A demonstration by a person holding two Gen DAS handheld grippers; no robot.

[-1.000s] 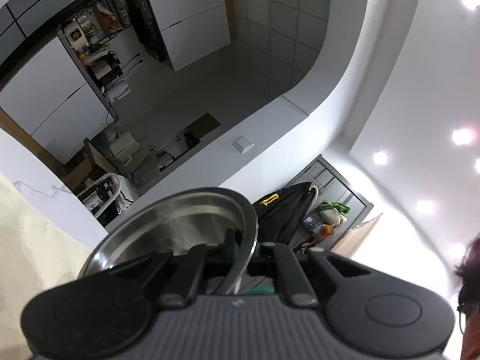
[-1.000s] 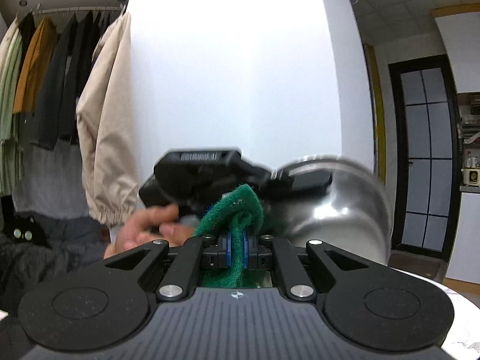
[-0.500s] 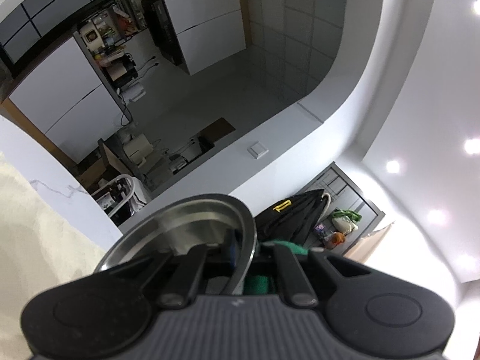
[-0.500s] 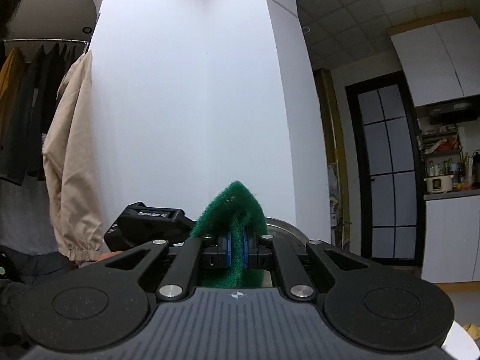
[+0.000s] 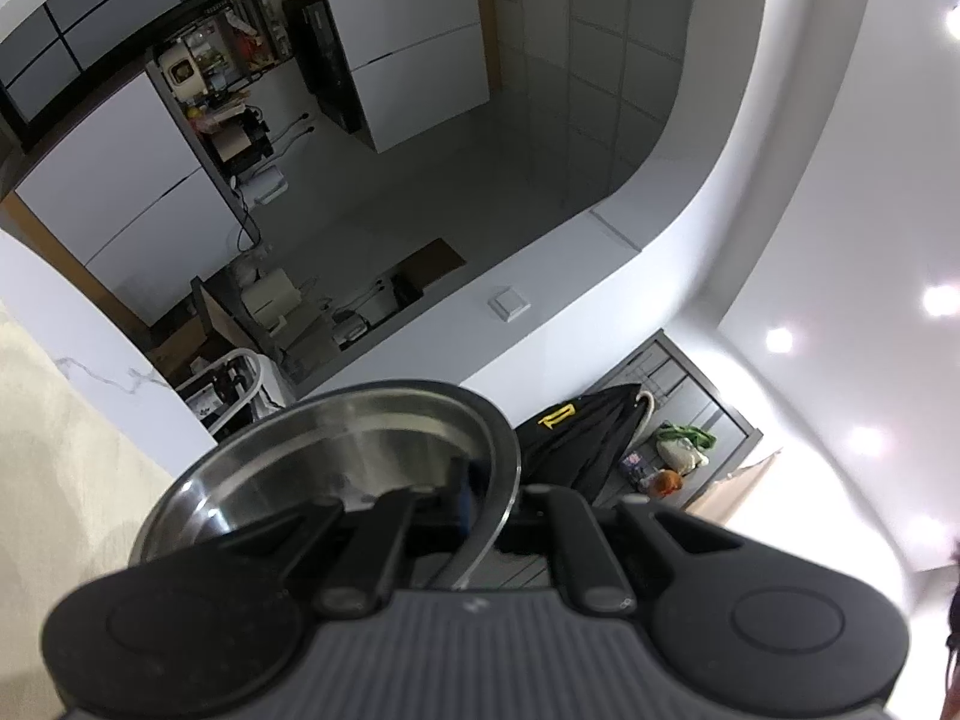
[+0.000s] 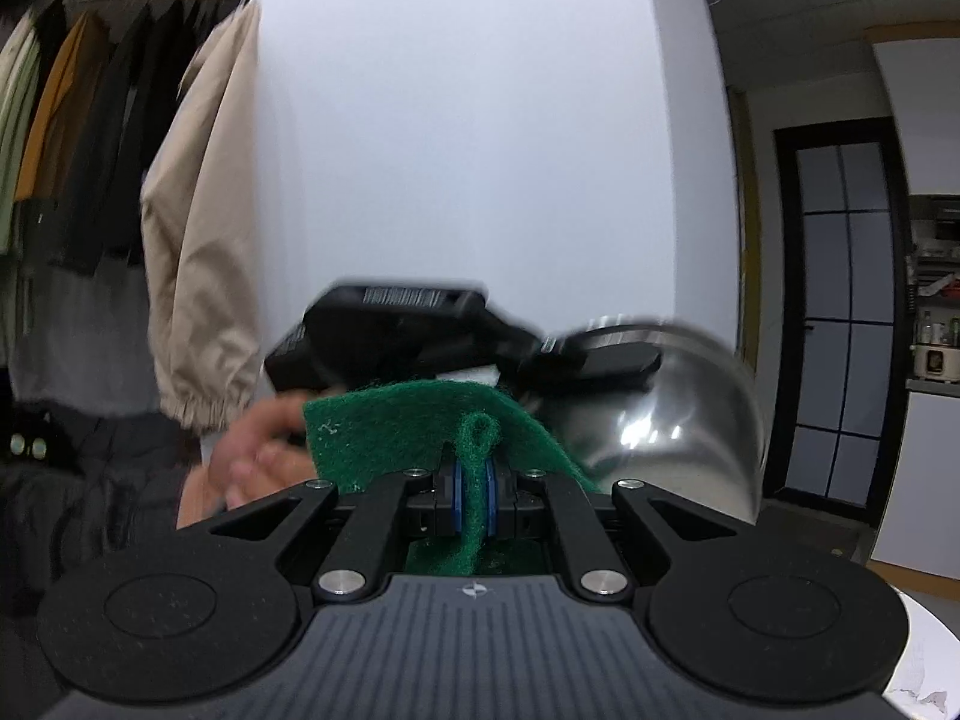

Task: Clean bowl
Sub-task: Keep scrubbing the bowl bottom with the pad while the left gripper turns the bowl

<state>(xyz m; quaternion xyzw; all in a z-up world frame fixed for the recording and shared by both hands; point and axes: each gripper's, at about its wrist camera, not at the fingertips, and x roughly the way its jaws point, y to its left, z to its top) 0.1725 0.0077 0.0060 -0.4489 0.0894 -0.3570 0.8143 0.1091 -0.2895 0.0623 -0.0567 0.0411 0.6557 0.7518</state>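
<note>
My left gripper (image 5: pixel 489 495) is shut on the rim of a steel bowl (image 5: pixel 336 450) and holds it up in the air, tilted. The bowl's shiny outside also shows in the right wrist view (image 6: pixel 666 414), with the left gripper's black body (image 6: pixel 408 330) and the person's hand (image 6: pixel 252 450) beside it. My right gripper (image 6: pixel 474 480) is shut on a green scouring pad (image 6: pixel 420 426). The pad lies against the bowl's outer wall near the left gripper.
A rail of hanging coats (image 6: pixel 90 150) and a beige jacket (image 6: pixel 198 240) are on the left in the right wrist view. A dark glazed door (image 6: pixel 840 312) is at the right. The left wrist view looks up at ceiling lights (image 5: pixel 780 339) and a kitchen area (image 5: pixel 252 120).
The right gripper with the pad has dropped back down against the bowl's outer wall. The pad now spreads flat and wide. The left gripper has tilted the bowl slightly.
</note>
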